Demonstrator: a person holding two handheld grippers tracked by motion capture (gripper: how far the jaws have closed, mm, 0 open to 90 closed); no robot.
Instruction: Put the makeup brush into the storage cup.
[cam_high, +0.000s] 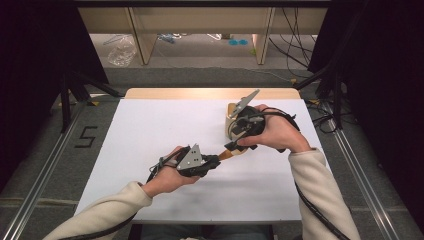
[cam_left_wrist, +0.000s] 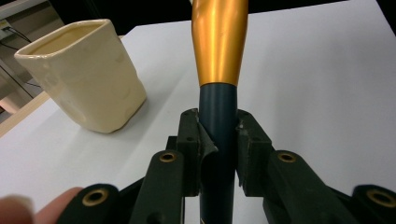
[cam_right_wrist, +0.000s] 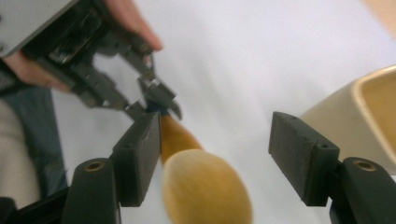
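Gripped in the left gripper (cam_left_wrist: 218, 144), the brush (cam_left_wrist: 218, 51) sits between the right gripper's (cam_right_wrist: 219, 158) spread fingers, the cream cup (cam_left_wrist: 84, 70) waiting at ten o'clock, likely its destination.

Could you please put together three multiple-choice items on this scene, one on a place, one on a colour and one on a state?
1. Where does the cream cup stand?
A. on the white table
B. on the floor
C. on a shelf

2. What colour is the metal collar of the brush above its dark handle?
A. green
B. golden orange
C. red

3. How do the two grippers stand?
A. both open
B. both shut on the brush
C. the left gripper shut on the brush handle, the right gripper open around the brush head

Answers:
1. A, since the left gripper view shows the cup resting on the white tabletop.
2. B, since the collar shines golden orange in the left gripper view.
3. C, since the left jaws press the dark handle, while the right jaws stand wide apart, with the brush head close to one pad.
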